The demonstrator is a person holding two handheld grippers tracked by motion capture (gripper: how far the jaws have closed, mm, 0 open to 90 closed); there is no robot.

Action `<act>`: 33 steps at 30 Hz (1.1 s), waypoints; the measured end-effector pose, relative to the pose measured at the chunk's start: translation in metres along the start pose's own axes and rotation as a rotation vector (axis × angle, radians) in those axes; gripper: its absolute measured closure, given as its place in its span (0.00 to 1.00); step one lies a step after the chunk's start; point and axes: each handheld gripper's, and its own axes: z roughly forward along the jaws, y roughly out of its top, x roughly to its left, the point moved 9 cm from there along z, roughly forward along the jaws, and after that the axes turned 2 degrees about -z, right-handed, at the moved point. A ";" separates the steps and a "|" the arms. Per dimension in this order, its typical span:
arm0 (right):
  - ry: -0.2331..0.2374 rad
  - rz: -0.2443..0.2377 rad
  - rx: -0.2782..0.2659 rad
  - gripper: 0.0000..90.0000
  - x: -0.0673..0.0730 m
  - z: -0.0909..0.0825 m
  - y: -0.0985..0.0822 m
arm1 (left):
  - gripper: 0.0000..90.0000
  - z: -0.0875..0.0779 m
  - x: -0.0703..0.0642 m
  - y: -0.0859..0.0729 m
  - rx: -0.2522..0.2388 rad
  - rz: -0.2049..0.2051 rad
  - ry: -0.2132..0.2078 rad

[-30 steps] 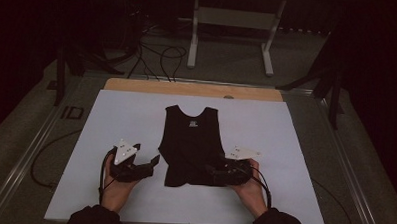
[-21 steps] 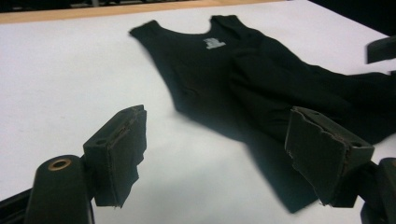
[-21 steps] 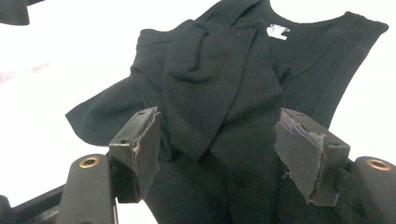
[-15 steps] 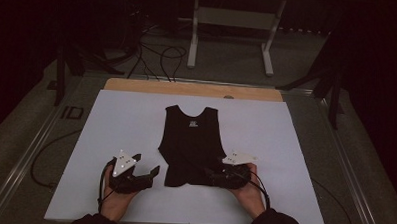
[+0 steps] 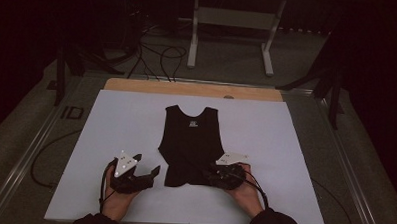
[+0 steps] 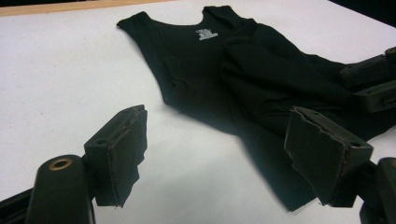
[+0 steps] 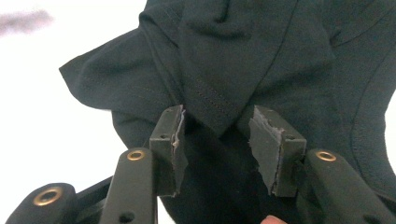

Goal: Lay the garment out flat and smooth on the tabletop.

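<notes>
A: What's hard to see?

B: The black sleeveless fabric top (image 5: 190,141) is bunched at its lower right, folds lost in black. It lies mid white surface (image 5: 111,124).

A: And the tongs?

B: Left tongs (image 5: 147,165) gape empty just left of its hem. Right tongs (image 7: 217,140) have just been closing, a hem fold between them, pads not yet pressing.
</notes>
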 end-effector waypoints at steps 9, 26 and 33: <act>0.029 0.031 0.012 0.64 0.000 0.013 0.001 | 0.23 0.002 -0.001 -0.001 0.005 0.003 -0.002; 0.040 0.014 -0.038 0.91 0.000 0.005 0.009 | 0.24 0.004 -0.005 -0.003 0.016 0.013 -0.014; 0.025 -0.014 -0.058 0.93 -0.001 -0.005 0.014 | 0.24 0.004 -0.005 -0.003 0.015 0.013 -0.014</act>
